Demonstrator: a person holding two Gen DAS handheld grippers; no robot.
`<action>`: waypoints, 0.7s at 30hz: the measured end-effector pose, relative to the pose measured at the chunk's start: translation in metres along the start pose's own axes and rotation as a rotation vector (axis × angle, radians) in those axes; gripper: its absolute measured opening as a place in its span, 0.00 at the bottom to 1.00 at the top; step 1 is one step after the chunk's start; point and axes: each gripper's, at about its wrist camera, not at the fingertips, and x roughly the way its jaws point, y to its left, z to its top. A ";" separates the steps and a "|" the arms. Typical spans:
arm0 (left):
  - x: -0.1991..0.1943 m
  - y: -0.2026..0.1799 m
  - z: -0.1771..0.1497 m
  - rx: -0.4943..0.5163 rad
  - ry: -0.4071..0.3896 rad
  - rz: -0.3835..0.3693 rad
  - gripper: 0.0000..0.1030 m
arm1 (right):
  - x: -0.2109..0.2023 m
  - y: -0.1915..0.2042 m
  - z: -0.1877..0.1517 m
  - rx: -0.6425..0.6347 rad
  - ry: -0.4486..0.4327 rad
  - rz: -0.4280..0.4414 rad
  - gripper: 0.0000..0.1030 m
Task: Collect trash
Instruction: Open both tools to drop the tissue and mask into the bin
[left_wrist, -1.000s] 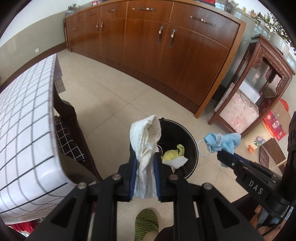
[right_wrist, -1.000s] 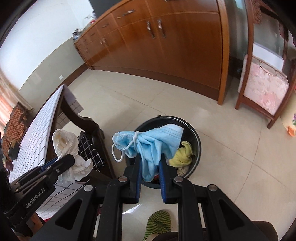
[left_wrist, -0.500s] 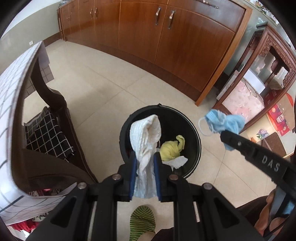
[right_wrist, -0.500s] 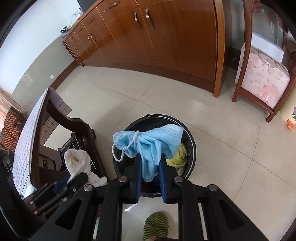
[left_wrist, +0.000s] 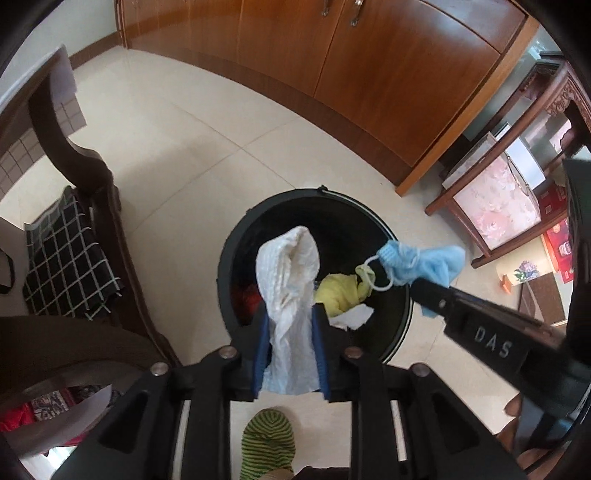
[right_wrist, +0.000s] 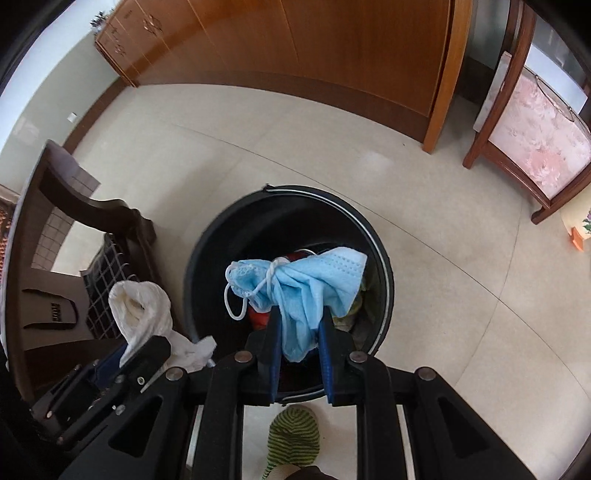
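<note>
Black and round, the trash bin (left_wrist: 236, 258) stands on the pale tiled floor (left_wrist: 177, 155) with yellow, red and white scraps already lying inside it. Above its opening the left gripper (left_wrist: 290, 325) points steeply down with a crumpled white paper towel (left_wrist: 288, 280) between its blue pads; its jaws have just been opening a little, yet the towel still sits wedged between the pads and hangs over the near side of the bin. The right gripper (right_wrist: 299, 328) also points down over the bin and pinches a bunched blue face mask (right_wrist: 306, 280), whose white ear loop dangles to the left; in the left wrist view this mask (left_wrist: 421, 262) hangs above the bin's right rim. A foot in a green striped sock (right_wrist: 293, 439) stands just in front of the bin. A dark wooden chair with a black checked cushion (left_wrist: 62, 254) is to the left, and a long wooden cabinet (left_wrist: 332, 48) lines the far wall.
</note>
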 end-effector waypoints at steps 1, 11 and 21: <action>0.004 -0.001 0.002 -0.004 0.013 -0.013 0.28 | 0.003 -0.002 0.001 0.008 0.005 -0.005 0.21; -0.005 -0.001 0.011 -0.030 -0.028 -0.026 0.56 | -0.001 -0.027 0.004 0.122 -0.033 0.016 0.57; -0.080 -0.013 0.000 0.070 -0.218 0.050 0.56 | -0.037 -0.015 -0.002 0.114 -0.119 0.038 0.57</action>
